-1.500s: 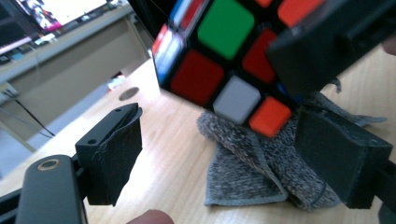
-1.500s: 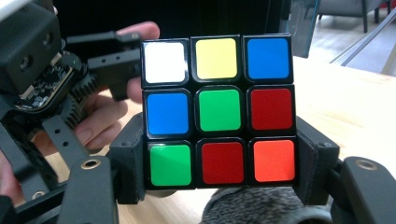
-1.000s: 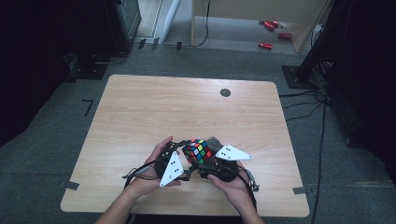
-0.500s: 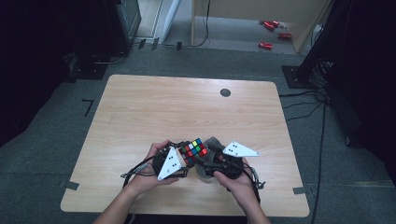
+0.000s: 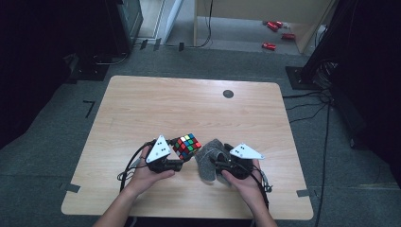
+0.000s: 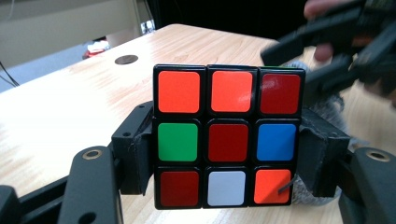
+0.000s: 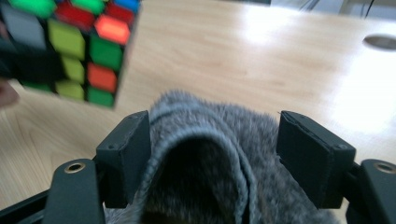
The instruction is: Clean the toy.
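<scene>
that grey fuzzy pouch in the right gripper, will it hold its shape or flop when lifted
Probably floppy: the grey pouch looks like soft knitted fabric, its rim sagging between the right gripper jaws. It seems light, and its fuzzy surface should resist slipping. It likely won't roll; on the table it lies slumped beside the cube.

Lab or recording room, not home. Lone wooden table (image 5: 142, 104) on grey carpet floor (image 5: 47, 142), tape marks (image 5: 89, 108) stuck to carpet beside table corners. Dark equipment rack (image 5: 128, 19) and black stand base (image 5: 302, 75) at far edges, cables (image 5: 307, 101) trailing across floor. Light wooden panel (image 5: 246, 19) at back, small red objects (image 5: 274, 26) lying beneath.
</scene>
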### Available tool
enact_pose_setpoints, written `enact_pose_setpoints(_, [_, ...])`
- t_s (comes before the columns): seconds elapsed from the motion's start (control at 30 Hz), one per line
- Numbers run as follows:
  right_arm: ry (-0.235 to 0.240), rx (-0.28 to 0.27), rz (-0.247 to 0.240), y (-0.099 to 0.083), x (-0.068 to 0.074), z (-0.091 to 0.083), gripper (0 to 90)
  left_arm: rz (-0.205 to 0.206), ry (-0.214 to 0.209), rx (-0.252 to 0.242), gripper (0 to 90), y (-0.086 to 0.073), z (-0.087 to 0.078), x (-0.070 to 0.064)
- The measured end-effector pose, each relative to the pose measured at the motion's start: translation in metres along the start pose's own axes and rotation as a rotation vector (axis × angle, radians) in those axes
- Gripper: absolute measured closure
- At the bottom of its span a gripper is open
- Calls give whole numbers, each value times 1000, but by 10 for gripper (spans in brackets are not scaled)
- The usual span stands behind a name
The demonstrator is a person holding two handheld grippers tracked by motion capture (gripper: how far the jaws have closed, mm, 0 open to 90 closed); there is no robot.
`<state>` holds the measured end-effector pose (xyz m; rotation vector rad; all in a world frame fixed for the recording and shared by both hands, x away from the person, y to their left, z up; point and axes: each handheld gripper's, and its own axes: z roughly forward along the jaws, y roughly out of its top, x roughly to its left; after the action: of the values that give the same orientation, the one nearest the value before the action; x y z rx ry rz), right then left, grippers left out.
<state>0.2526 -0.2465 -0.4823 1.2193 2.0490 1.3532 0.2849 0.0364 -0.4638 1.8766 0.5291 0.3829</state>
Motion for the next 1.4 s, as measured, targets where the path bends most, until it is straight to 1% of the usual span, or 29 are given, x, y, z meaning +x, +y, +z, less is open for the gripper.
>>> enact_pose_setpoints(0.1, [-37, 69, -39, -10, 0, 11, 264, -18, -7, -4, 335, 0, -3, 2])
enact_pose_setpoints(0.13, [-37, 69, -39, -10, 0, 11, 264, -18, -7, -4, 335, 0, -3, 2])
enact_pose_setpoints(0.27, [-74, 144, -51, -18, 2, 21, 348, -32, 5, 19, 335, -2, -1, 3])
enact_pose_setpoints(0.3, [-81, 163, -58, -21, 3, 24, 400, -34, 7, 27, 335, -2, -1, 3])
enact_pose_setpoints(0.33, [-81, 163, -58, -21, 3, 24, 400, -34, 7, 27, 335, -2, -1, 3])
enact_pose_setpoints(0.37, [-88, 183, -82, -23, 3, 26, 429, -27, 13, 32, 336, -2, -1, 3])
enact_pose_setpoints(0.43, [-99, 187, -101, -24, 2, 27, 461, -28, 10, 34, 336, -2, -1, 3])
enact_pose_setpoints(0.5, [-89, 188, -91, -25, 0, 27, 533, -25, 8, 40, 337, -2, 1, 1])
enact_pose_setpoints(0.53, [-89, 188, -91, -25, 0, 27, 533, -24, 9, 49, 337, -1, 1, 0])
enact_pose_setpoints(0.57, [-83, 179, -76, -26, -1, 25, 662, -26, 13, 65, 337, 0, 4, -2])
enact_pose_setpoints(0.6, [-88, 174, -72, -26, -3, 24, 700, -26, 13, 65, 338, 0, 4, -2])
enact_pose_setpoints(0.63, [-88, 174, -72, -26, -3, 24, 700, -26, 13, 73, 338, 1, 5, -3])
enact_pose_setpoints(0.67, [-91, 172, -65, -22, -3, 21, 746, -27, 10, 80, 338, 3, 6, -4])
enact_pose_setpoints(0.73, [-96, 156, -55, -15, -4, 16, 751, -40, 3, 99, 338, 8, 9, -6])
enact_pose_setpoints(0.8, [-112, 113, -20, -5, -7, 10, 750, -40, -1, 113, 339, 10, 13, -9])
enact_pose_setpoints(0.83, [-112, 113, -20, -5, -7, 10, 750, -40, -1, 113, 339, 10, 13, -9])
enact_pose_setpoints(0.87, [-104, 71, 14, 5, -8, 4, 751, -32, -2, 122, 339, 10, 16, -10])
enact_pose_setpoints(0.93, [-101, 57, 5, 11, -7, 1, 752, -6, -4, 134, 339, 10, 20, -12])
enact_pose_setpoints(0.97, [-97, 43, -10, 17, -5, -2, 752, -8, -6, 132, 339, 11, 21, -12])
enact_pose_setpoints(1.0, [-54, 1, -20, 28, -2, -10, 751, -6, -7, 123, 339, 10, 21, -10])
enact_pose_setpoints(1.03, [-54, 1, -20, 28, -2, -10, 751, -6, -7, 123, 339, 10, 21, -10])
enact_pose_setpoints(1.07, [-2, -36, -42, 36, 2, -14, 749, 1, -4, 123, 339, 8, 24, -8])
enact_pose_setpoints(1.1, [-2, -36, -42, 36, 2, -14, 749, 1, -4, 123, 340, 8, 24, -8])
enact_pose_setpoints(1.13, [36, -58, -57, 42, 6, -14, 749, 2, -2, 129, 340, 7, 26, -6])
enact_pose_setpoints(1.23, [54, -86, -47, 44, 9, -11, 750, 0, 5, 135, 340, 6, 29, -3])
enact_pose_setpoints(1.27, [63, -69, -79, 48, 14, -5, 750, -2, 3, 136, 340, 6, 30, -4])
enact_pose_setpoints(1.3, [63, -69, -79, 48, 14, -5, 750, -2, 3, 136, 340, 6, 30, -4])
enact_pose_setpoints(1.37, [81, -85, -65, 51, 19, -3, 749, -4, -6, 132, 340, 5, 28, -6])
enact_pose_setpoints(1.4, [111, -98, -39, 52, 21, -2, 750, -3, -9, 133, 340, 5, 27, -7])
